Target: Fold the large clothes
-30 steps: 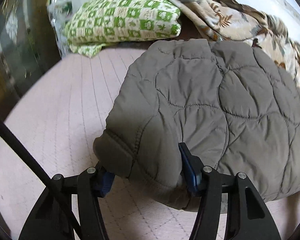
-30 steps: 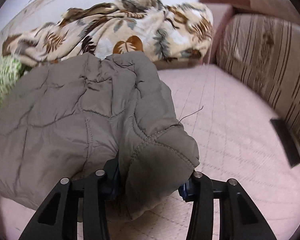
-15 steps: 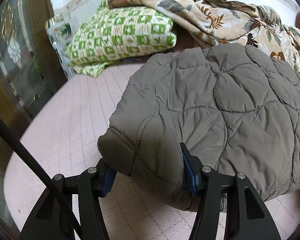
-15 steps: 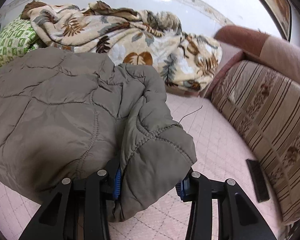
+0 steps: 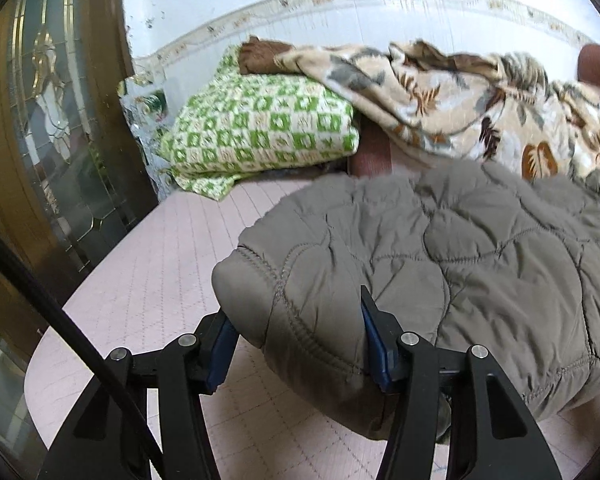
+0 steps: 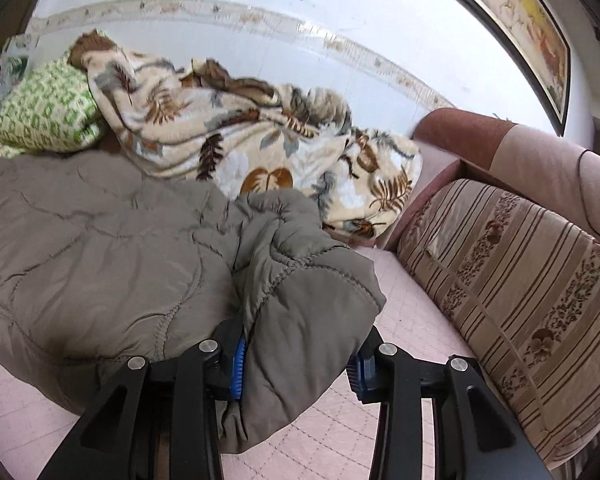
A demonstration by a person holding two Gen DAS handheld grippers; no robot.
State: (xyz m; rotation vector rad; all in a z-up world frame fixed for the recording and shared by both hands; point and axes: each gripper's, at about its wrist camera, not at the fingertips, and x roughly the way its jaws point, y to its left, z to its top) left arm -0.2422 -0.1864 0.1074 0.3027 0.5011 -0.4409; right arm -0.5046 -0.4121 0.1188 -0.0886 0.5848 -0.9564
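Observation:
A quilted olive-grey jacket (image 5: 480,248) lies bunched on a pink quilted mattress (image 5: 160,260). My left gripper (image 5: 296,332) is shut on the jacket's stitched left corner, with padding bulging between its blue pads. That corner hangs a little above the mattress. In the right wrist view my right gripper (image 6: 300,364) is shut on the jacket's (image 6: 100,232) right corner, a thick fold that droops past the pads. The rest of the jacket spreads away to the left of it.
Behind the jacket lie a folded green checked blanket (image 5: 260,128) and a crumpled floral blanket (image 6: 240,140), both against the white wall. A striped sofa back (image 6: 520,280) borders the right. A glazed wooden door (image 5: 52,120) and a black cable (image 5: 60,312) stand at the left.
Both grippers have risen and tipped upward with the jacket's corners still held. The near edge has come up off the mattress, and more wall shows behind.

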